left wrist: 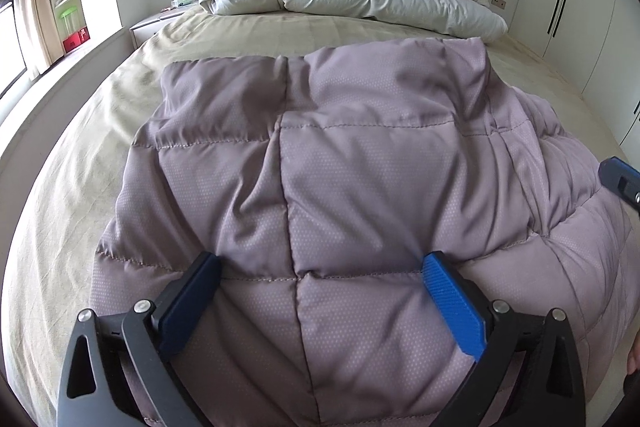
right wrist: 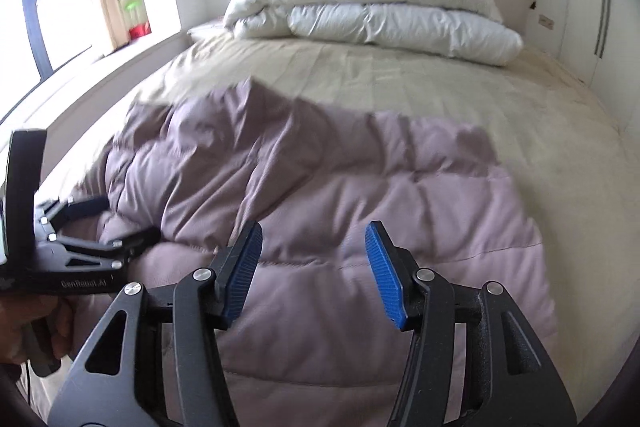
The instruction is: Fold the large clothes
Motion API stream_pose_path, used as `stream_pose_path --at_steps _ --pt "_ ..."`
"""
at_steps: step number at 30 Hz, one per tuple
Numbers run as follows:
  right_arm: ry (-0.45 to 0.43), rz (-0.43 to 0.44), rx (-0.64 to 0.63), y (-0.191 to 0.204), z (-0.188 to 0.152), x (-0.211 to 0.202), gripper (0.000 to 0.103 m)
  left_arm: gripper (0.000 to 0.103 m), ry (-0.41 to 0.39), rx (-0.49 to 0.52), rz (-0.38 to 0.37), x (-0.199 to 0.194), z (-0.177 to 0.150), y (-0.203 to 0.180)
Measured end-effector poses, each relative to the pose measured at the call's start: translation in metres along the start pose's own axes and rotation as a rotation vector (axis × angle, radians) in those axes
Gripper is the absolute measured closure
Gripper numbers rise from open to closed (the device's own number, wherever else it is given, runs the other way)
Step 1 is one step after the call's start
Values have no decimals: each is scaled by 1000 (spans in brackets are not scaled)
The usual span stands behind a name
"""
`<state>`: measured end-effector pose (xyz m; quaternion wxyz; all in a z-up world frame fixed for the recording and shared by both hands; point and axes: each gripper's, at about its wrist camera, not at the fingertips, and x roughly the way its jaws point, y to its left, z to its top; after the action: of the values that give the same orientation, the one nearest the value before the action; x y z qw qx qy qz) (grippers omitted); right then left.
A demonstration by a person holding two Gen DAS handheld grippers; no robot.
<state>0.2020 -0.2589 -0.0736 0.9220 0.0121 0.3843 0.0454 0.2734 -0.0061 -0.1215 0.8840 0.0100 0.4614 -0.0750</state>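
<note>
Quilted jacket (left wrist: 320,167) folded on the bed (left wrist: 72,187).
Left gripper (left wrist: 320,301) and right gripper (right wrist: 314,275), lower frame, gape released, letting the fold settle.

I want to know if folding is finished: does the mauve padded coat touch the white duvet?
Apart. In the right wrist view, bare beige sheet separates the coat from the duvet.

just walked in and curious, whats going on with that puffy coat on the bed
A person holds a two-finger gripper in each hand over a mauve quilted coat spread on the beige bed. The left gripper is wide open with its fingertips down on the padding, gripping nothing. The right gripper is open above the coat too. A folded white duvet sits by the headboard.
</note>
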Motion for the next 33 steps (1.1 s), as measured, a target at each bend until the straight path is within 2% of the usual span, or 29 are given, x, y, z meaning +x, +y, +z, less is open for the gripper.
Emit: stream_pose_path --at_steps 2,6,7,9,13,17,26,30,31,33 --pt "-12 -32 66 -25 2 -5 42 0 -2 -1 -3 0 0 1" --pt "107 -118 111 -75 -16 22 40 0 -5 3 -3 1 0 1" --pt "118 -84 117 -86 -22 30 40 0 -7 6 -1 1 0 0" --pt "67 -35 109 -97 -37 32 40 0 -10 10 3 2 1 -2" --pt "47 -64 75 -96 -46 42 40 0 -10 11 3 2 1 -2" --pt "36 -41 95 -95 -49 46 40 0 -16 11 2 3 1 -3" --pt "18 -46 93 -93 -55 47 40 0 -37 5 -3 3 0 -3" --pt "18 -48 91 -95 -56 46 40 1 -41 -23 -35 -15 1 5" --pt "18 -48 91 -95 -57 47 40 5 -55 -27 -33 -23 1 8" --pt "18 -48 92 -98 -56 45 40 6 -93 -41 -12 -39 2 15"
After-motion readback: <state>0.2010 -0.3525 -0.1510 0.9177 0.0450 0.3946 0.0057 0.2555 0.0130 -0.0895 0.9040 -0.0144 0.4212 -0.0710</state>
